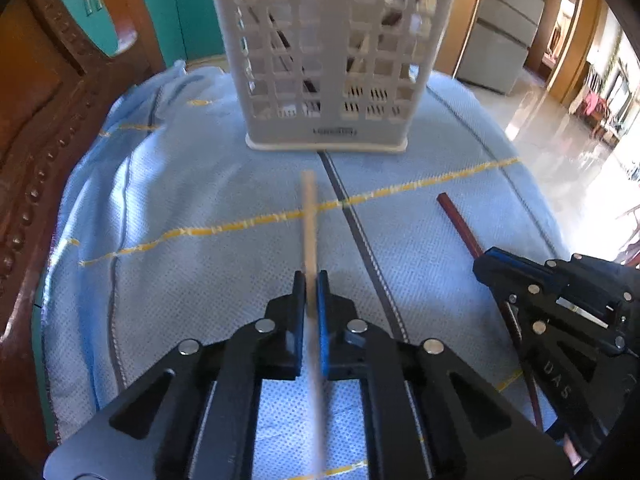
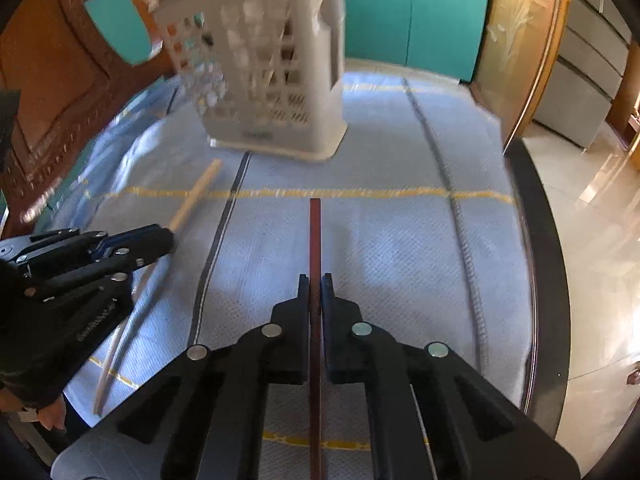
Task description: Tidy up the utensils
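A white slotted utensil basket (image 1: pixel 328 60) stands upright at the far side of a light blue cloth (image 1: pixel 180 208); several utensils show through its holes. My left gripper (image 1: pixel 311 280) is shut on a pale wooden chopstick (image 1: pixel 309 216) that points toward the basket. My right gripper (image 2: pixel 316 280) is shut on a dark red chopstick (image 2: pixel 315 236), also pointing toward the basket (image 2: pixel 272 60). In the left wrist view the right gripper (image 1: pixel 486 258) sits at the right with the red chopstick (image 1: pixel 456 216) sticking out. In the right wrist view the left gripper (image 2: pixel 166 236) holds the pale chopstick (image 2: pixel 196 196).
The cloth carries yellow lines and dark stripes (image 1: pixel 360 236). A carved wooden headboard-like piece (image 1: pixel 44 128) borders the left. Teal cabinet doors (image 2: pixel 412 16) stand behind the basket. A shiny tiled floor (image 1: pixel 560 144) drops away on the right past the table's dark edge (image 2: pixel 548 280).
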Tool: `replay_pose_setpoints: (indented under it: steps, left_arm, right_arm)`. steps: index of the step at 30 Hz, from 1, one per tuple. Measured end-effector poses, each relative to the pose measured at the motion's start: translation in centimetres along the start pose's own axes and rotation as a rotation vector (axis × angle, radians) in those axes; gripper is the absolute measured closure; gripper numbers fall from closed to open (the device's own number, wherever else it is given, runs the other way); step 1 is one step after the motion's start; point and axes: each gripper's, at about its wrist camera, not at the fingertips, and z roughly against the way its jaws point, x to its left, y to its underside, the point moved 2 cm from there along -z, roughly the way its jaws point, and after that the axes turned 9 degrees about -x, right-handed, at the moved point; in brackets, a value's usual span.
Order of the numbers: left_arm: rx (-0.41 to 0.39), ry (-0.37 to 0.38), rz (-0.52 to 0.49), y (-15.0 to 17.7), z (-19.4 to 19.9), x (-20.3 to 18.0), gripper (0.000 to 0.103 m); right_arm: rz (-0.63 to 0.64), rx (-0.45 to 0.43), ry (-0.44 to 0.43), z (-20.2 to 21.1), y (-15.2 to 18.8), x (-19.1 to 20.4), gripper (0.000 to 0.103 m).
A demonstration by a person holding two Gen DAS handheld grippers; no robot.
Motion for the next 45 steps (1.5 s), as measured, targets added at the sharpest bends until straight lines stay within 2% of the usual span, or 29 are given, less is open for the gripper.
replay_pose_setpoints:
  steps: [4,9,12,17,22,25,28,31,33,37,42,43,45]
  left_arm:
    - [-0.132,-0.010,0.001,-1.6,3.8,0.5,0.096]
    - [-0.295,0.058,0.050,-3.7,10.1,1.3,0.096]
    - [-0.402,0.104,0.069,-5.4,14.6,1.8,0.097]
    - [-0.556,0.120,0.078,-9.3,20.0,2.4,0.097]
    - [-0.680,0.124,0.162,-14.0,22.4,3.7,0.097]
    - [-0.727,0.136,0.219,-15.8,22.3,4.1,0.097]
    - [-0.769,0.105,0.253,-16.9,21.5,4.3,0.097]
    - [-0.777,0.039,0.236,-17.2,19.1,4.1,0.097]
    - [-0.722,-0.005,0.215,-17.4,16.3,3.9,0.097]
    - [-0.626,0.003,0.218,-16.7,13.1,4.1,0.097]
    - [-0.586,-0.017,0.203,-16.1,12.1,3.7,0.096]
    - [-0.584,-0.017,0.203,-16.0,12.0,3.6,0.096]
    - [-0.575,-0.017,0.195,-15.7,11.8,3.5,0.090]
  right_arm:
    - [-0.030,-0.131,-0.039,3.8,-1.8,-0.8,0.097]
    - [-0.048,-0.319,-0.111,10.4,-3.8,-1.6,0.097]
    - [-0.071,-0.387,-0.128,13.3,-5.1,-2.0,0.097]
    - [-0.123,-0.491,-0.175,16.5,-9.5,-2.2,0.097]
    - [-0.229,-0.662,-0.200,18.4,-15.1,-2.9,0.097]
    - [-0.297,-0.718,-0.180,18.1,-17.4,-3.2,0.097]
    - [-0.308,-0.773,-0.121,16.7,-18.4,-3.1,0.097]
    - [-0.289,-0.776,-0.095,15.1,-18.4,-2.8,0.097]
    - [-0.277,-0.748,-0.100,13.9,-18.4,-2.7,0.097]
    - [-0.219,-0.684,-0.083,11.9,-17.8,-1.5,0.097]
    - [-0.165,-0.642,-0.071,11.3,-16.6,-0.2,0.095]
    - [-0.161,-0.642,-0.069,11.5,-16.8,-0.2,0.093]
    - [-0.149,-0.652,-0.058,12.1,-16.5,0.1,0.085]
